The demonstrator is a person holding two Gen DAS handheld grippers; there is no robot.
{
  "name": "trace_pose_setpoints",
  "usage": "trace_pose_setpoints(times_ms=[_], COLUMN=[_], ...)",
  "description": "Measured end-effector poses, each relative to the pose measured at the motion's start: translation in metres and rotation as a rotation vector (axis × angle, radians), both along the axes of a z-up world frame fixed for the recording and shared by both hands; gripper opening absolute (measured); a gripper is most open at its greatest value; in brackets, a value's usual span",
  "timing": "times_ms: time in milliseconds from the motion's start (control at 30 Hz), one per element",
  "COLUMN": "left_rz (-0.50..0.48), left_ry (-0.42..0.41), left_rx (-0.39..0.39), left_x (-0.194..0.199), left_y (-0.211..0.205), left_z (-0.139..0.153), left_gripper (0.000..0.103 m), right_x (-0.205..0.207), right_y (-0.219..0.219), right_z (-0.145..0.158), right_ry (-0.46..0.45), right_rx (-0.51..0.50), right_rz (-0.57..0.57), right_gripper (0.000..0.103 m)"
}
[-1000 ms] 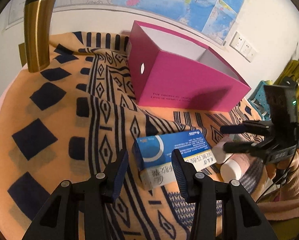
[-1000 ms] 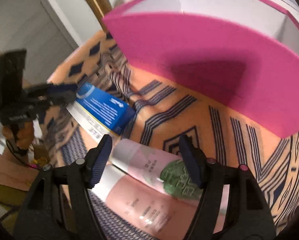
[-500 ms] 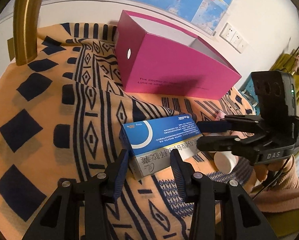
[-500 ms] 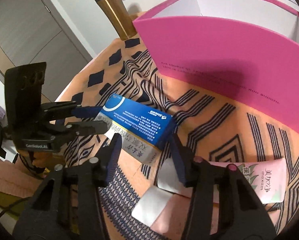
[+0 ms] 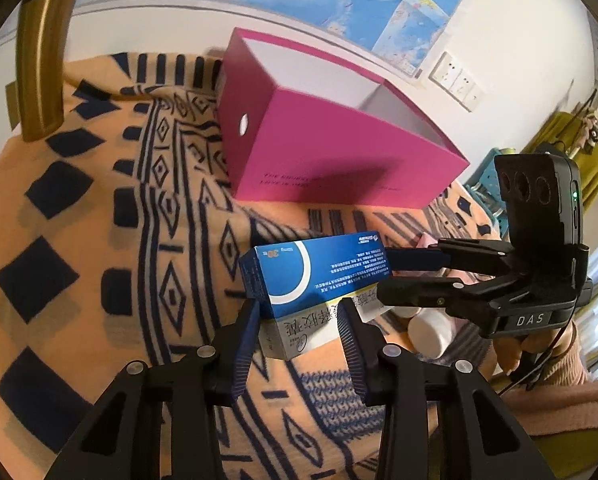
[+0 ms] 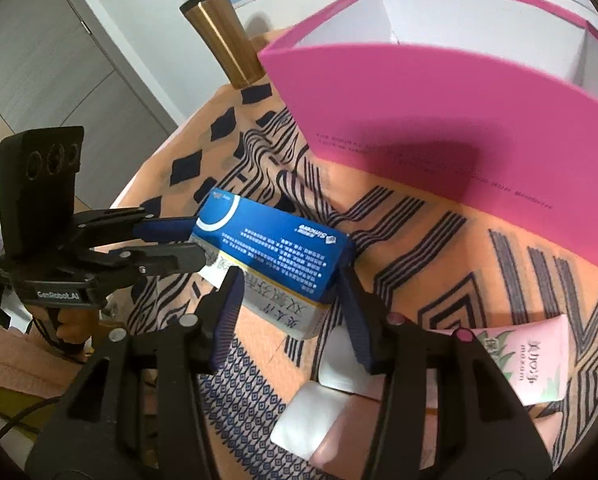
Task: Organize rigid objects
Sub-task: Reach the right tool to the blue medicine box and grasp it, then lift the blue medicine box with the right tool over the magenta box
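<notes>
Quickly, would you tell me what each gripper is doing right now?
Left gripper: shut on the blue medicine box.
Right gripper: shut on the same box's other end.

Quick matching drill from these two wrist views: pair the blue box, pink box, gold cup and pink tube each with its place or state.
Things:
1. blue box
2. pink box
3. gold cup
4. pink tube

Places or states:
A. standing at the far edge of the cloth, by the wall
B. lying flat on the cloth, near the right gripper
C. between the fingers of both grippers, left gripper at one end
D. open on top, white inside

Pairs: 1-C, 2-D, 3-A, 4-B
</notes>
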State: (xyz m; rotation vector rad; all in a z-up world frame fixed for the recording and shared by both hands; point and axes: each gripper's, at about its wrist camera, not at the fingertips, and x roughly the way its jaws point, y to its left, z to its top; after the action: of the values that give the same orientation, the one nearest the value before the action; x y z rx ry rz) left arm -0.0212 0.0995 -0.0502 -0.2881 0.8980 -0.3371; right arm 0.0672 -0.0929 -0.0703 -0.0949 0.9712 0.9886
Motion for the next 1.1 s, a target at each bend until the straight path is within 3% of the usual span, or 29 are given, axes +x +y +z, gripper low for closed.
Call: trace_pose_setpoints(times_ms=[867, 1100], left_rz=[-0.118, -0.119], left_ry=[-0.194, -0.206], left_rx=[0.0, 0.011], left_x=[0.036, 0.059], left_y=[-0.022, -0.022], left_z=[0.084, 0.098], left_gripper=[0.039, 0.039], right_x=[0.01, 0.028], right_y=[-0.043, -0.046], right_z=[0.092, 0.111], right_ry=[-0.208, -0.231], right_rx=[0.084, 0.112], right_rz=[-0.094, -0.104], right_gripper=[0.052, 0.052])
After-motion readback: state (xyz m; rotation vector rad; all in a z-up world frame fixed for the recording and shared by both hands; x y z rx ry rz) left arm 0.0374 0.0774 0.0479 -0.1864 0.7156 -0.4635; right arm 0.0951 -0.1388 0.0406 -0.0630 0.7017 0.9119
